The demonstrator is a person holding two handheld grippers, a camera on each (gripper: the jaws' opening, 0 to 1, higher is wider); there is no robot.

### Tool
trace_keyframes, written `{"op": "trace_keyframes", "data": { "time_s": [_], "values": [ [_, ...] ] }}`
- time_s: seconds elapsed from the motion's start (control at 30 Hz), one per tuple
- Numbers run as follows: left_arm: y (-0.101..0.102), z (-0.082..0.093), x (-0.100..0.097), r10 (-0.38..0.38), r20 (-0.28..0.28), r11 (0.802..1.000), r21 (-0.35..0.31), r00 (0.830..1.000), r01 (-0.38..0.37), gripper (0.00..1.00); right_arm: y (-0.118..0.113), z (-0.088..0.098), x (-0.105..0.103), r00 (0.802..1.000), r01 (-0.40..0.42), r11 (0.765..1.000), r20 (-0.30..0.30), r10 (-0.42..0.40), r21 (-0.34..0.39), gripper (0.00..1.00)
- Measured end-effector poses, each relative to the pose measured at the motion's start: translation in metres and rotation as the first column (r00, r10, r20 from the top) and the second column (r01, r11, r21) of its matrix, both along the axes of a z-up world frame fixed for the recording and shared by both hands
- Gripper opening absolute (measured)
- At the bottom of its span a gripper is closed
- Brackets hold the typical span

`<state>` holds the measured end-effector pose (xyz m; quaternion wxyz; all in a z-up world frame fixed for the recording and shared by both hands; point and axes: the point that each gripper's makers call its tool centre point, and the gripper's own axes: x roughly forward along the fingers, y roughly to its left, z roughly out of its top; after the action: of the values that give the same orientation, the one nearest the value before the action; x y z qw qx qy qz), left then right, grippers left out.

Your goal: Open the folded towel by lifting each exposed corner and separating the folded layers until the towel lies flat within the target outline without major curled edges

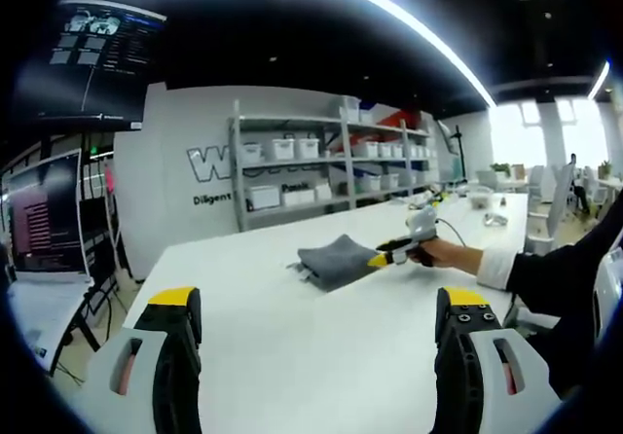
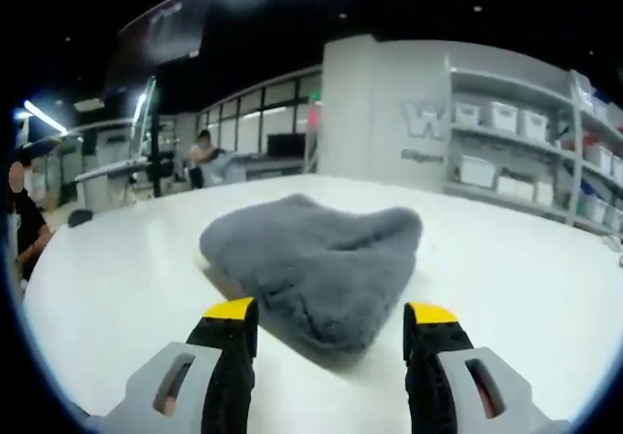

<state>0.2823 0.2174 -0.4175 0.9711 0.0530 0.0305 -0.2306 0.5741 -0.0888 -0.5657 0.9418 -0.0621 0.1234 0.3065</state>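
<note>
Right gripper (image 2: 331,332), jaws apart, straddling the near corner of the folded grey towel (image 2: 316,264) on the white table (image 2: 506,278). Best lowered until one fingertip slips under the top layer alone, then closed and lifted. Left gripper (image 1: 316,322), jaws spread and empty, well back from the towel, ready to pin the lower layers.

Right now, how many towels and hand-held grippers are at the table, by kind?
Grey towel: 1
Hand-held grippers: 2, the left hand-held gripper back from the towel, the right hand-held gripper at its near edge
White table: 1
Total: 4
</note>
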Motion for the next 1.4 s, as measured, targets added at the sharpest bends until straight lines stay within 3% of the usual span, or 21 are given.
{"op": "trace_keyframes", "data": {
  "time_s": [0.4,0.6,0.73,0.87,1.4],
  "values": [
    [-0.002,-0.004,0.002,-0.011,-0.022,1.000,-0.013,1.000,0.011,0.99,-0.001,-0.001,-0.001,1.000,0.009,1.000,-0.004,-0.009,0.003,0.55],
    [0.001,-0.002,0.002,-0.008,-0.018,1.000,-0.013,1.000,0.008,0.99,-0.002,-0.009,-0.003,1.000,0.010,0.999,-0.022,-0.011,-0.032,0.51],
    [0.002,-0.001,0.002,-0.007,-0.016,1.000,-0.013,1.000,0.007,0.99,-0.007,-0.012,-0.003,0.999,0.013,0.999,-0.032,-0.015,-0.048,0.47],
    [0.002,0.000,0.002,-0.009,-0.013,1.000,-0.011,1.000,0.009,0.99,-0.006,-0.009,-0.005,1.000,-0.003,0.999,-0.031,0.002,-0.032,0.34],
    [0.000,-0.004,0.004,-0.015,-0.026,1.000,-0.002,1.000,0.015,0.99,-0.004,-0.016,-0.008,0.999,-0.019,0.998,-0.036,0.017,-0.062,0.23]
  ]
}}
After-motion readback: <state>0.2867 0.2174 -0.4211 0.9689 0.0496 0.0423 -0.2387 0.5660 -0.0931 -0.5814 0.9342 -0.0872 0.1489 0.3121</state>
